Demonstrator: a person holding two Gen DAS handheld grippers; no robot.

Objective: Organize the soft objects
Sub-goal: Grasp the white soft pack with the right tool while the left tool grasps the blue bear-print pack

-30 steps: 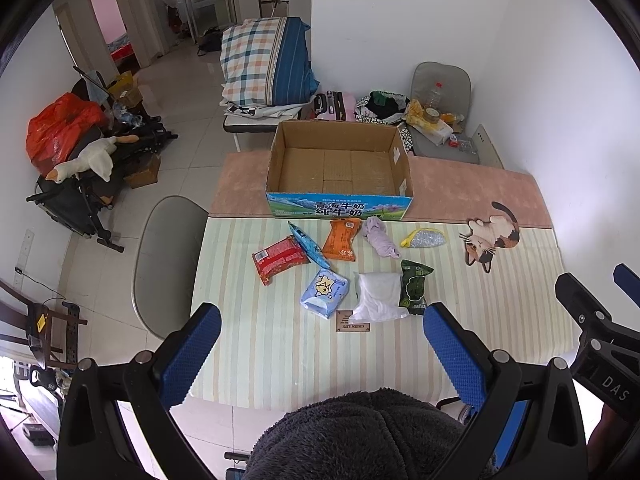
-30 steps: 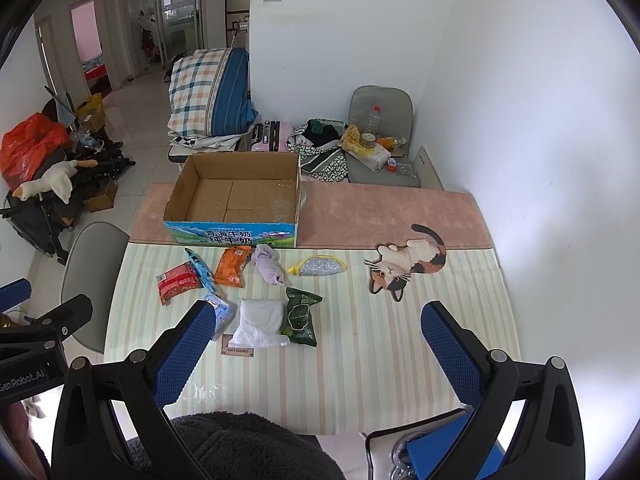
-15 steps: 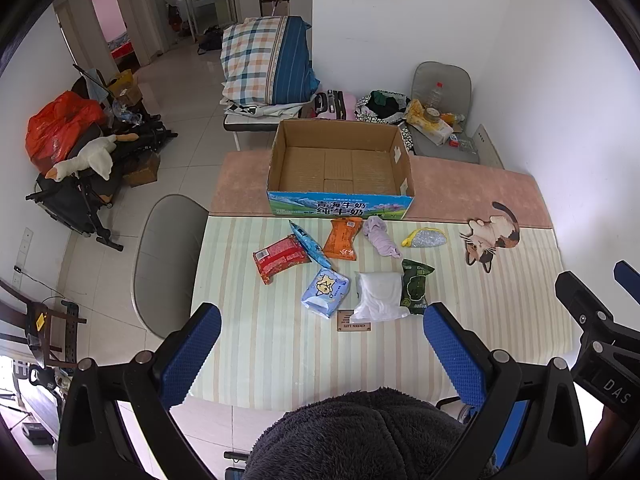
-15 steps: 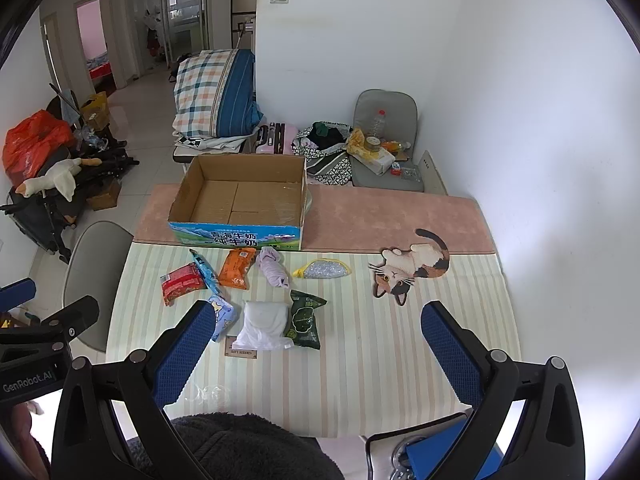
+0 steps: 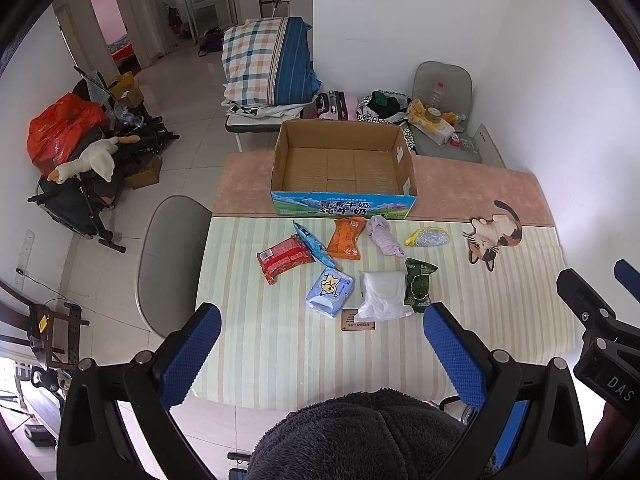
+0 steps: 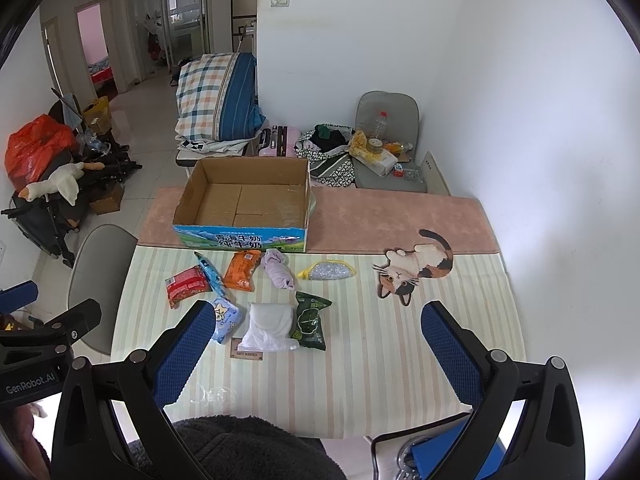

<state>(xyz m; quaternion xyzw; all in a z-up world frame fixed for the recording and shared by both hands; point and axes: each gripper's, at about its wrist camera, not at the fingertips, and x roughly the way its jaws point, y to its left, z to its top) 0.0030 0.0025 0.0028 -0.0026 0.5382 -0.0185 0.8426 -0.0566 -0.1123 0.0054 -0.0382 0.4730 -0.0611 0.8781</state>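
The left tool [image 5: 322, 354] is spread wide and holds nothing; the right tool [image 6: 318, 354] is spread wide too and holds nothing; both hang above the near edge of the striped desk [image 5: 280, 360], well apart from the soft things.

The open brown cardboard box [image 5: 344, 168] sits at the far side of the desk, and nothing is in it; just near of it lie the red snack bag [image 5: 284, 258], the thin blue packet [image 5: 312, 244], the orange bag [image 5: 346, 238], the rolled purple cloth [image 5: 384, 236] and the small shiny silver pouch [image 5: 428, 237]; nearer lie the light blue tissue pack [image 5: 330, 292], the white plastic bag [image 5: 382, 295] and the dark green bag [image 5: 419, 286].

No thing is picked yet, I think. The white bag touches the green one, so a grab there could catch both; the blue packet leans on the red bag, so lifting one may drag the other; a squishy bag could slip out on the long way to the box.
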